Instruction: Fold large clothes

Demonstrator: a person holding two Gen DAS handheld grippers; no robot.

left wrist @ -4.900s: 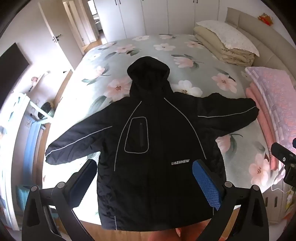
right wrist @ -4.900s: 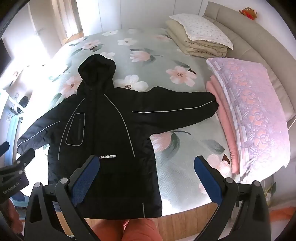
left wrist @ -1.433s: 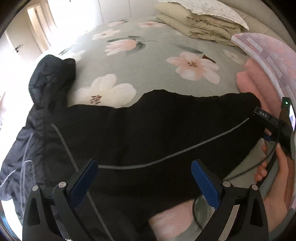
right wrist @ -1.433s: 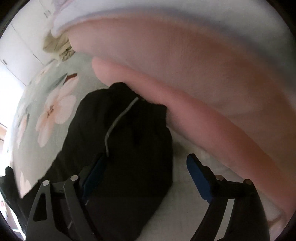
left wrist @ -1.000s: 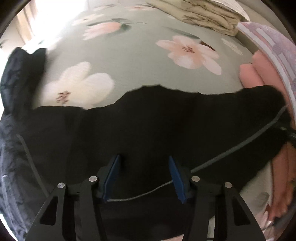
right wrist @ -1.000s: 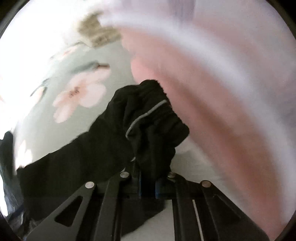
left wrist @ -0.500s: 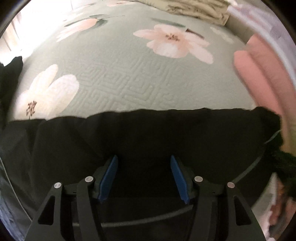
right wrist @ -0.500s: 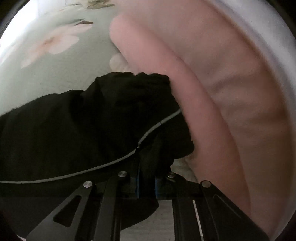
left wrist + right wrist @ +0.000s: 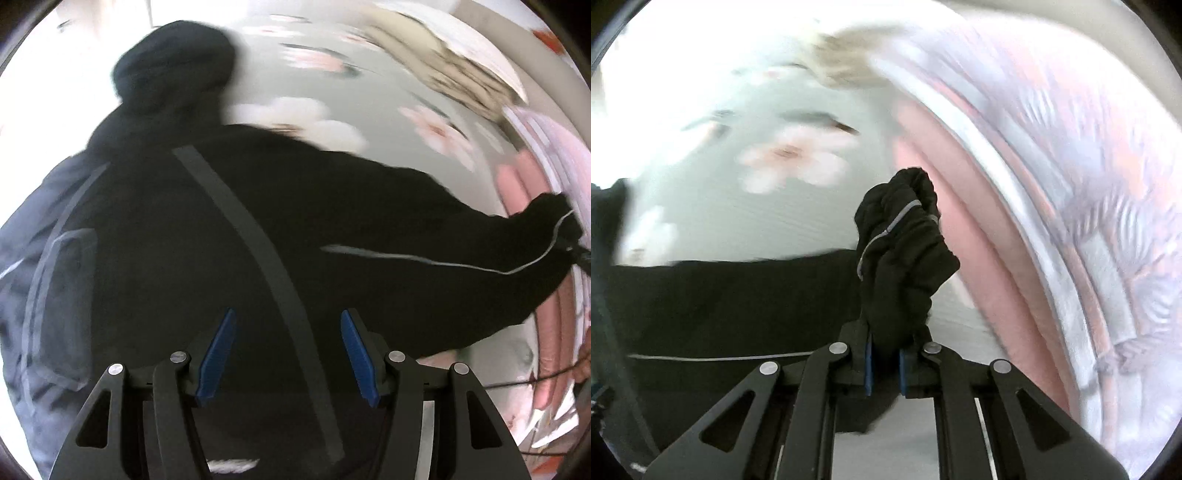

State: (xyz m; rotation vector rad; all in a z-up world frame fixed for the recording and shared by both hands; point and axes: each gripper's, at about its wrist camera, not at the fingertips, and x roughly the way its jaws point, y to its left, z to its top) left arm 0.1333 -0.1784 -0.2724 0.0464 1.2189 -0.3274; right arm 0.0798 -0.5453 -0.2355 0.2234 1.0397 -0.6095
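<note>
- The bed (image 9: 376, 92), covered by a pale green spread printed with pink-and-white flowers, was seen in both wrist views, blurred.
- The black hooded jacket (image 9: 229, 221) was found spread over the near part of the bed, hood (image 9: 173, 62) toward the far side, with grey piping lines across the front and one sleeve (image 9: 424, 229) stretched out to the right.
- A folded pink-and-lilac quilt (image 9: 1052, 166) was recorded along the right side of the bed, just beside the sleeve end.
- A stack of beige bedding (image 9: 450, 70) was noted at the far right, well apart from the jacket.
- The left gripper (image 9: 288, 350) was seen over the jacket's body with its blue pads parted about halfway; the jaws had just been opening slightly. Whether the cloth between the pads was touched could not be told.
- The right gripper (image 9: 884, 363) was observed fully closed, the bunched cuff (image 9: 903, 243) pinched between its pads and standing up beyond the fingertips, raised off the spread next to the quilt's pink edge.
</note>
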